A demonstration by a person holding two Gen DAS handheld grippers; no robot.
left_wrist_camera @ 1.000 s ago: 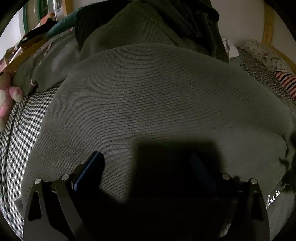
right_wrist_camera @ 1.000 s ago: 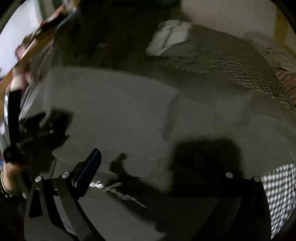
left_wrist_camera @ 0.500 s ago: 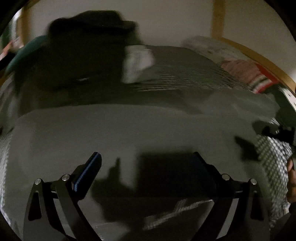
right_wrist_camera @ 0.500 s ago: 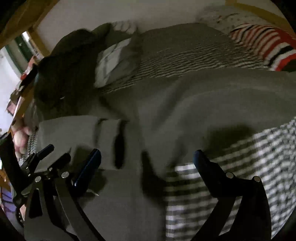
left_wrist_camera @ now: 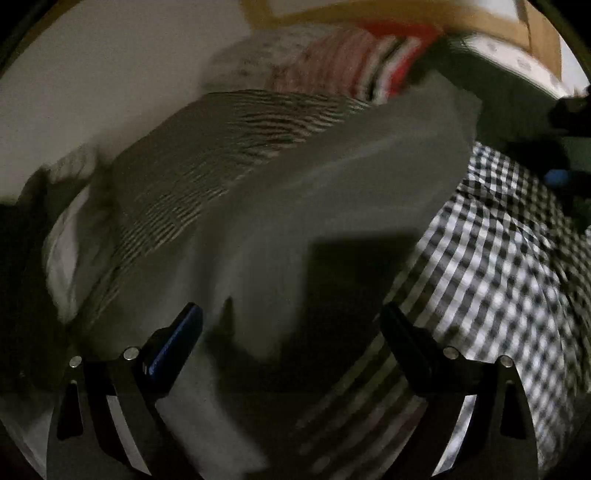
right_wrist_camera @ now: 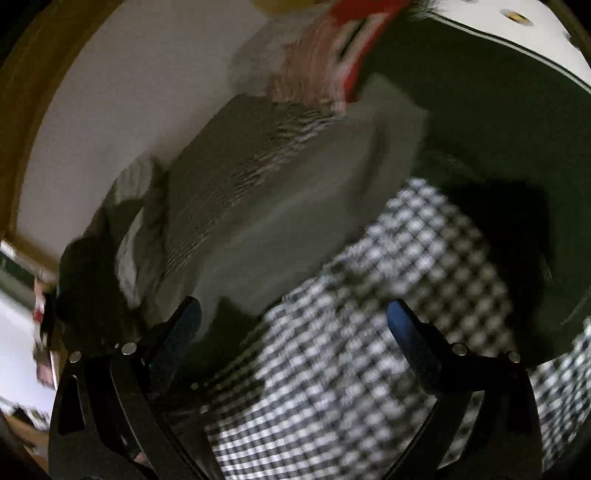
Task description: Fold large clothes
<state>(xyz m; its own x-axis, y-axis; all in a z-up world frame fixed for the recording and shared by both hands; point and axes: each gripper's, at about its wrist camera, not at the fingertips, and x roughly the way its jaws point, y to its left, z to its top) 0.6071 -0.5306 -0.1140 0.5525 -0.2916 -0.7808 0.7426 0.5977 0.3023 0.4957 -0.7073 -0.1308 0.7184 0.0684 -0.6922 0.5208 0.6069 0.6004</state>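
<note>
A large grey knitted garment (left_wrist_camera: 303, 206) lies spread on a black-and-white checked bedspread (left_wrist_camera: 509, 258). It also shows in the right wrist view (right_wrist_camera: 280, 221), stretching up and left from the checked bedspread (right_wrist_camera: 354, 369). My left gripper (left_wrist_camera: 291, 332) is open and empty, low over the grey garment's near edge. My right gripper (right_wrist_camera: 295, 325) is open and empty over the checked cloth, just beside the garment's edge. Both views are blurred by motion.
A grey striped cloth (left_wrist_camera: 207, 155) lies beyond the garment by the white wall. A red striped garment (left_wrist_camera: 354, 62) and a wooden bed frame (left_wrist_camera: 480, 22) are at the far end. A dark green item (right_wrist_camera: 480, 147) lies at the right.
Both grippers have swung to the right, from over the middle of the grey garment to its right edge by the checked bedspread. Both stay open.
</note>
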